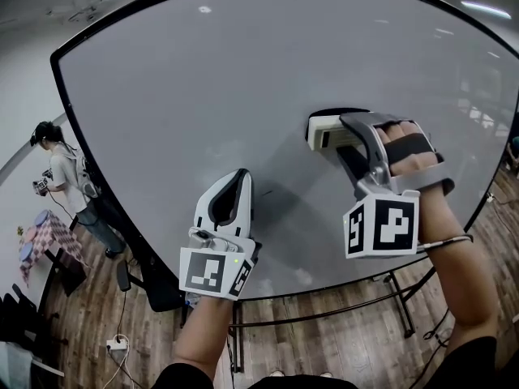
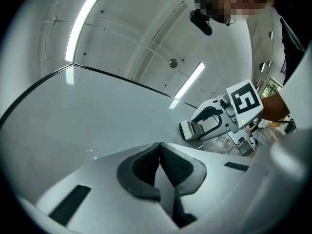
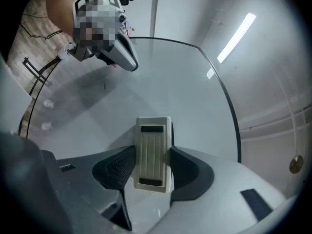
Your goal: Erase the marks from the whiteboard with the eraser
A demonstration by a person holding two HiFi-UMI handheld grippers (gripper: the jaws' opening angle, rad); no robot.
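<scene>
Here the right gripper (image 3: 152, 156) clamps the eraser (image 1: 322, 132) between its fingers against the whiteboard (image 1: 203, 87), right of centre. The left gripper (image 2: 159, 150) hovers near, fingers together, empty. No marks show. Wiping well probably needs even pressure and overlapping strokes.

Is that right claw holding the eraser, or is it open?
Holding it: the right gripper clamps both sides of the eraser.

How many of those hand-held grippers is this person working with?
2. The left hand-held gripper, jaws shut and empty, is at the whiteboard's lower middle. The right hand-held gripper, to its right, grips the eraser at the board.
</scene>
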